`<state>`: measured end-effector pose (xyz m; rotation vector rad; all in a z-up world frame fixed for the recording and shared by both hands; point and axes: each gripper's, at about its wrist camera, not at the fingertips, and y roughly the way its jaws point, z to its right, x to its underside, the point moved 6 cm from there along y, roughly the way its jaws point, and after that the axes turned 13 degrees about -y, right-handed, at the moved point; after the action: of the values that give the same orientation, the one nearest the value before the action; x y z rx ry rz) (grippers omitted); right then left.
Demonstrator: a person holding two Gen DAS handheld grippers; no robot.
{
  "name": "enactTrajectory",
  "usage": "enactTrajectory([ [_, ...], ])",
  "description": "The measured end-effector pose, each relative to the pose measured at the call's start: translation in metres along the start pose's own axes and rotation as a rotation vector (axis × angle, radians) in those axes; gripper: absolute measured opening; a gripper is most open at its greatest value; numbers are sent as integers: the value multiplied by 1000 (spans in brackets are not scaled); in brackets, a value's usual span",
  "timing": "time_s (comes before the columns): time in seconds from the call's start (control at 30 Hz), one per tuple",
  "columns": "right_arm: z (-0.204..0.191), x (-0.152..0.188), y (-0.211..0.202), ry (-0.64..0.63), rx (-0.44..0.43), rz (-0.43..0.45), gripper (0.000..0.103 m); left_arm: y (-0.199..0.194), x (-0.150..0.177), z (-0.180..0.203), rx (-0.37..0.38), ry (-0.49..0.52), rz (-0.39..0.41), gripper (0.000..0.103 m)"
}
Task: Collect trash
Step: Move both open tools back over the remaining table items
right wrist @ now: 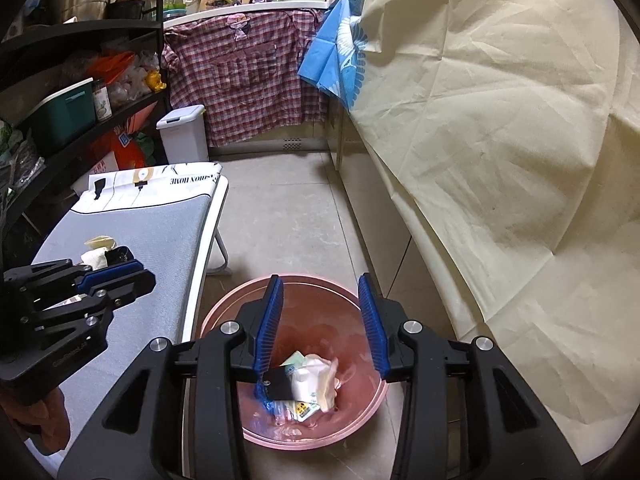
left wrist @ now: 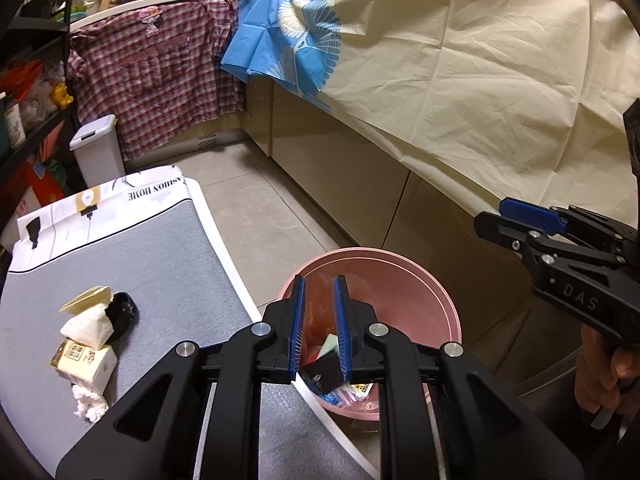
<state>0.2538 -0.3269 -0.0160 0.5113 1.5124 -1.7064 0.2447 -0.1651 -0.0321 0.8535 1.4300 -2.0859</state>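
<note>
Both my claws hang empty over the pink basin [right wrist: 224,320], right claw [right wrist: 320,320] wide, left claw [left wrist: 320,320] narrow; next I should widen the left before reaching the scraps [left wrist: 86,336] on the table [left wrist: 168,248] beside the basin.

Even, warm indoor light from overhead; soft shadows only. Mild glare on the pale cloth [right wrist: 500,128] at right. Strong fisheye bending, dark vignette at corners. Near gripper frames slightly soft; far shelves dim.
</note>
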Motion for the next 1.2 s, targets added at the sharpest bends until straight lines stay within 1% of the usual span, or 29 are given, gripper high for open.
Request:
enactTrajectory([
  [0.17, -8, -6, -9, -2, -5, 29, 40, -18, -3, -12, -6, -15, 22, 15],
  [0.33, -25, -16, -24, -16, -31, 80, 40, -39, -9, -39, -19, -66, 47, 15],
  [0.6, -58, -34, -43, -44, -96, 148, 40, -71, -14, -91, -97, -113, 97, 15],
  [0.7, -72, -42, -50, -48, -133, 178, 39, -85, -16, -108, -138, -105, 121, 15],
  [0.77, -80, -46, -53, -50, -152, 190, 39, -96, -20, -117, -153, -102, 132, 15],
  [0.9, -97, -59, -62, -57, -210, 239, 34, -114, -29, -139, -202, -93, 137, 17],
  [0.97, -103, -64, -66, -48, -237, 264, 33, -122, -34, -156, -224, -113, 133, 25],
  [1.0, -105, -66, -67, -41, -251, 276, 33, -125, -36, -161, -233, -119, 133, 30],
  [1.07, -113, -73, -70, -42, -282, 295, 33, -130, -38, -176, -258, -124, 136, 35],
  [1.1, -119, -76, -70, -55, -290, 298, 33, -131, -37, -183, -268, -126, 136, 36],
  [1.2, -136, -89, -69, -92, -292, 323, 33, -126, -30, -201, -282, -159, 127, 48],
])
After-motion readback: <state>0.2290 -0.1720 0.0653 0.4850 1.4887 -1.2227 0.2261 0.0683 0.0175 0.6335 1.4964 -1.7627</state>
